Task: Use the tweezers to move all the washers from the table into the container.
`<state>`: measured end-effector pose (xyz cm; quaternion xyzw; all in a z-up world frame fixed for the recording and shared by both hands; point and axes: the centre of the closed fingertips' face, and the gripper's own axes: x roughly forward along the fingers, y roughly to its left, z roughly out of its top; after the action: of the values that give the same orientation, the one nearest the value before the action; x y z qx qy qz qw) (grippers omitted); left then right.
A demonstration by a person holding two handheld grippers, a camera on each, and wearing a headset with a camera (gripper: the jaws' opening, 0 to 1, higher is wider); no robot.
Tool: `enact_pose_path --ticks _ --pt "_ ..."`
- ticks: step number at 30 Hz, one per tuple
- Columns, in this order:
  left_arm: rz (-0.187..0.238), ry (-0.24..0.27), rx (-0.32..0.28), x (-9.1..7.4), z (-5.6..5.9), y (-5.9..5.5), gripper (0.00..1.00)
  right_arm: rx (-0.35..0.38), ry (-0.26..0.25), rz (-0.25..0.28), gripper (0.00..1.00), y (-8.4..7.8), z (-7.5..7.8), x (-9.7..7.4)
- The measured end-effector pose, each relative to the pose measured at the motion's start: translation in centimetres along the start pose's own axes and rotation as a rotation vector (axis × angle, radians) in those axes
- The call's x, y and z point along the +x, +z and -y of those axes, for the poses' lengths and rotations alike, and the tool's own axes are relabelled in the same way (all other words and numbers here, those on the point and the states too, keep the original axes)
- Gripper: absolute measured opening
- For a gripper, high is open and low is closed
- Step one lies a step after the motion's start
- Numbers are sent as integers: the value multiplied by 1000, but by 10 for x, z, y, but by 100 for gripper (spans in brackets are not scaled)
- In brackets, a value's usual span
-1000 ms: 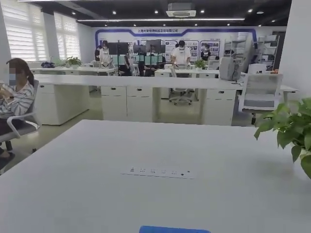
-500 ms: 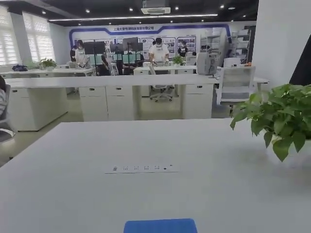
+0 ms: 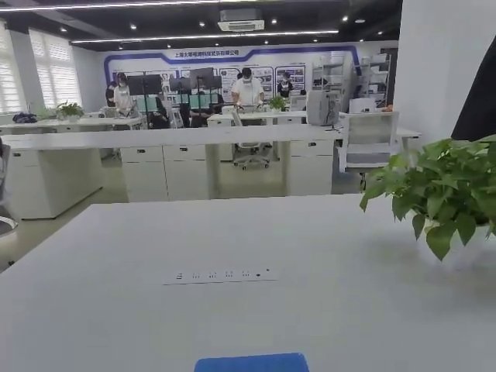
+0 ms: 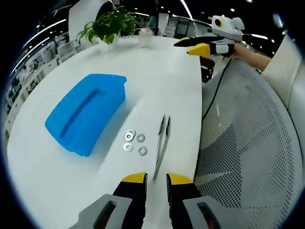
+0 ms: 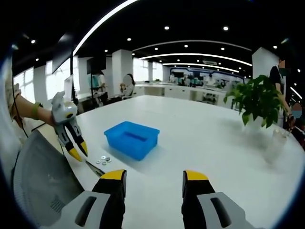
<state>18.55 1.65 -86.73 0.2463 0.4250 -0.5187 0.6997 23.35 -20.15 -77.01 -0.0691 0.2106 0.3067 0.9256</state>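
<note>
The task looks unstarted: four metal washers (image 4: 135, 142) and steel tweezers (image 4: 162, 142) lie at lower centre beside the blue plastic container (image 4: 88, 112) on the white bench (image 4: 157, 71), left claw (image 4: 156, 181) slightly parted, right claw (image 5: 155, 179) spread, both empty.

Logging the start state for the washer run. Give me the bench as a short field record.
target: blue container, open top, looks empty
tool: tweezers flat on table, not gripped
parts: four washers on table, between container and tweezers
left: left tongs open, empty, close to tweezers' near end
right: right tongs open, empty, away from washers
other: potted plant at far edge
</note>
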Motion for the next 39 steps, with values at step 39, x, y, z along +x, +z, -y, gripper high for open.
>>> enact_pose_path --ticks 39 --pt "-150 -27 362 -34 17 23 0 -225 208 -62 39 7 -53 6"
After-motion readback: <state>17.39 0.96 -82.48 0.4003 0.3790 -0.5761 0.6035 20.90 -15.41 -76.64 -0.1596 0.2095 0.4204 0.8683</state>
